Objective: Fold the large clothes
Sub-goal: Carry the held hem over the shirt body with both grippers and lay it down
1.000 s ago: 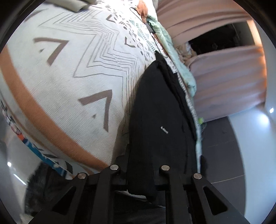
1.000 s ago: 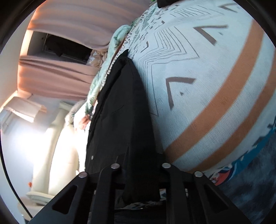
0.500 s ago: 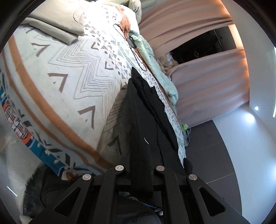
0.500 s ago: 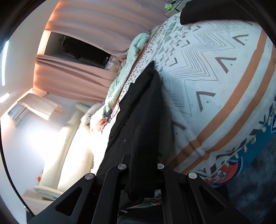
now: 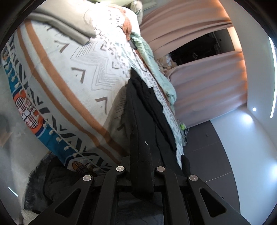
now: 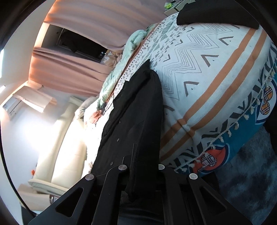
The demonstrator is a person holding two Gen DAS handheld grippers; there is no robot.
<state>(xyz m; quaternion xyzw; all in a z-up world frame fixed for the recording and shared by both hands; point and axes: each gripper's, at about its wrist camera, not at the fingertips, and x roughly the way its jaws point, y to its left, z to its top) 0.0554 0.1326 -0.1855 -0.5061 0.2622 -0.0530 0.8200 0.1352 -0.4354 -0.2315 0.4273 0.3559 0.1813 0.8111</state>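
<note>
A large black garment (image 5: 147, 124) with buttons stretches from the bed up into both grippers; it also shows in the right wrist view (image 6: 136, 117). My left gripper (image 5: 141, 166) is shut on one edge of it, the cloth pinched between the fingers and hanging down past them. My right gripper (image 6: 143, 164) is shut on another edge in the same way. The garment's far end rests on the patterned bedspread (image 5: 83, 72), which also shows in the right wrist view (image 6: 207, 77). Both grippers are raised above the bed's edge.
A folded grey cloth (image 5: 69, 26) lies on the bed. A mint blanket (image 5: 155, 69) lies along the far side. A second black cloth (image 6: 216, 15) lies on the bed. Pink curtains (image 5: 199, 77), a cream headboard (image 6: 69, 138) and a dark furry rug (image 6: 251, 173) surround the bed.
Both grippers have lifted and pulled back from the bed with the black garment held. More of the bedspread, its fringed edge and the room now show.
</note>
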